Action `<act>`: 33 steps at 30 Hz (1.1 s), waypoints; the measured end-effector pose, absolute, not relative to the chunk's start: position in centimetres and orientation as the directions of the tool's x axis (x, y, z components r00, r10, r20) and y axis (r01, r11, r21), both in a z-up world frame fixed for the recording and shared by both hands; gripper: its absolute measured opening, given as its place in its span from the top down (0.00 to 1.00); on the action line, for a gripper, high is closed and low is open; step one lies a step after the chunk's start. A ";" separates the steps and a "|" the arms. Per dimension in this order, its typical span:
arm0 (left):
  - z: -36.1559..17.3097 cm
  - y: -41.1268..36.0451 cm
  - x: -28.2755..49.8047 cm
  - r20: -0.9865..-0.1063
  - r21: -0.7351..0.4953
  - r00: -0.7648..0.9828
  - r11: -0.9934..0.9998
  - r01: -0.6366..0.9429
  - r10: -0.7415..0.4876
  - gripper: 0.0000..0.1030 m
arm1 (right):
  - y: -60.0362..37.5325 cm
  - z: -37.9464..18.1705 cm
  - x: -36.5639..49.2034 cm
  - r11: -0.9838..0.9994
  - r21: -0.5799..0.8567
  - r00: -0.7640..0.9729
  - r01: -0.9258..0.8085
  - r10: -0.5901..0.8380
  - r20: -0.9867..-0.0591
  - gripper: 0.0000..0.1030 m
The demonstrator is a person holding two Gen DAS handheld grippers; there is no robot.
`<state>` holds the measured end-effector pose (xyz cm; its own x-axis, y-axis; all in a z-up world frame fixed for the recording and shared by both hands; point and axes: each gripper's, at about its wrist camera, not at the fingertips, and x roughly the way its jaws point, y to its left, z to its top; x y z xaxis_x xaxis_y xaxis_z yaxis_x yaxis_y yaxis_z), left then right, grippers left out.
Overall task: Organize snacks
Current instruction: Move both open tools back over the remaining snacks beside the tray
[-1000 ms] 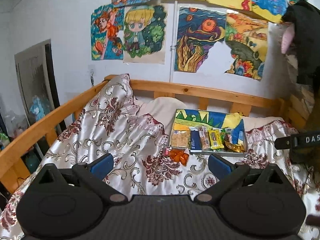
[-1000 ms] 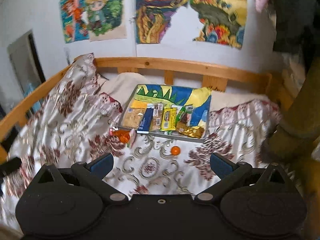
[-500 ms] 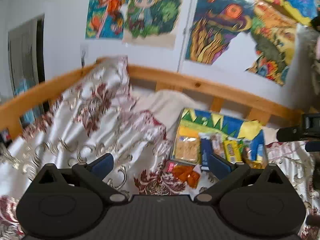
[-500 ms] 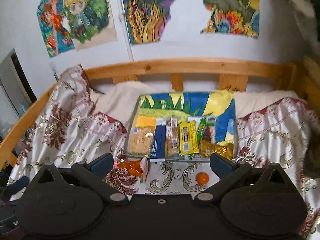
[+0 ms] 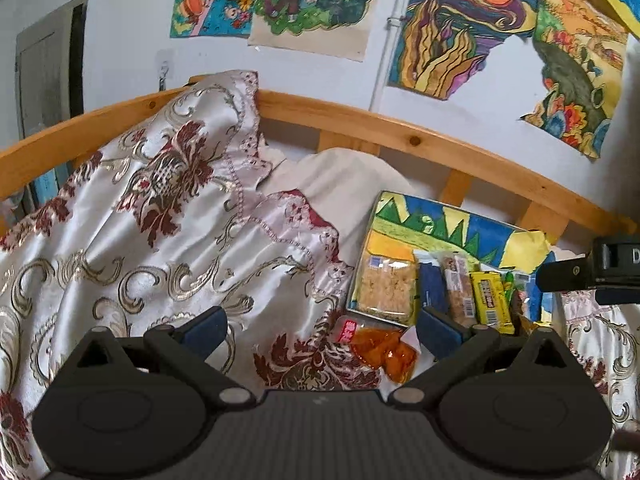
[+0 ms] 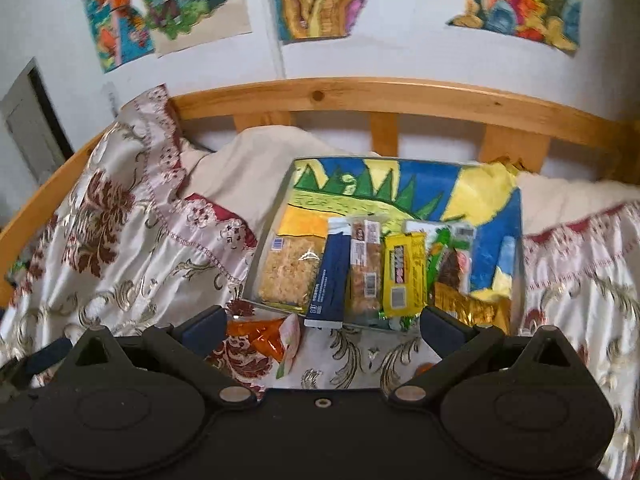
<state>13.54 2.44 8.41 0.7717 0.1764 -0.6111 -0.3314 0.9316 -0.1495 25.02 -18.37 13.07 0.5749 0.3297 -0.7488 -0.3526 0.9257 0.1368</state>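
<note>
A shallow tray (image 6: 400,184) with a painted bottom lies on the bed. A row of snacks fills its near side: a rice cracker pack (image 6: 288,272), a navy bar (image 6: 330,276), a granola bar (image 6: 365,268), a yellow bar (image 6: 402,276), a green pack (image 6: 440,256) and a gold wrapper (image 6: 468,308). An orange snack packet (image 5: 382,348) (image 6: 264,334) lies loose on the blanket just outside the tray's near left corner. A small orange ball (image 6: 424,369) peeks out beside my right gripper's finger. My left gripper (image 5: 320,328) and right gripper (image 6: 320,326) hover open and hold nothing.
A patterned satin blanket (image 5: 160,240) covers the bed, bunched up high on the left. A wooden bed rail (image 6: 380,96) runs behind the tray, with painted posters on the wall above. A black part of the other gripper's housing (image 5: 592,268) juts in at the right.
Both grippers have moved forward and lower toward the tray, which now looks larger. The orange ball has slipped mostly behind the right gripper's finger. Both grippers stay open.
</note>
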 end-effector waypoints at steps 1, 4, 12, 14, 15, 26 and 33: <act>8.2 2.4 13.6 -0.618 -0.156 0.766 0.926 -0.343 0.179 0.00 | -18.4 12.9 25.0 0.923 0.126 0.583 -0.363 0.331 -0.742 0.01; 8.0 2.2 14.0 -0.644 -0.184 0.739 0.897 -0.401 0.199 0.00 | -19.1 12.2 24.9 0.916 0.149 0.592 -0.374 0.359 -0.722 0.01; 7.1 -0.3 15.8 -0.686 -0.073 0.674 0.895 -0.440 0.275 0.00 | -21.6 8.4 24.4 0.898 0.204 0.593 -0.389 0.414 -0.690 0.01; 6.6 -0.8 16.3 -0.707 -0.041 0.645 0.894 -0.446 0.289 0.00 | -22.5 7.4 24.0 0.899 0.200 0.612 -0.389 0.415 -0.673 0.01; 6.4 -0.9 16.5 -0.715 -0.032 0.637 0.896 -0.442 0.288 0.00 | -22.9 7.1 23.8 0.903 0.198 0.626 -0.382 0.411 -0.663 0.01; 2.1 1.0 16.4 -0.641 -0.132 0.748 0.934 -0.331 0.175 0.00 | -25.1 4.3 22.5 0.938 0.063 0.658 -0.340 0.285 -0.697 0.01; -0.9 1.7 18.2 -0.627 -0.176 0.775 0.957 -0.232 0.073 0.00 | -26.1 2.9 22.8 0.952 0.034 0.676 -0.306 0.242 -0.696 0.01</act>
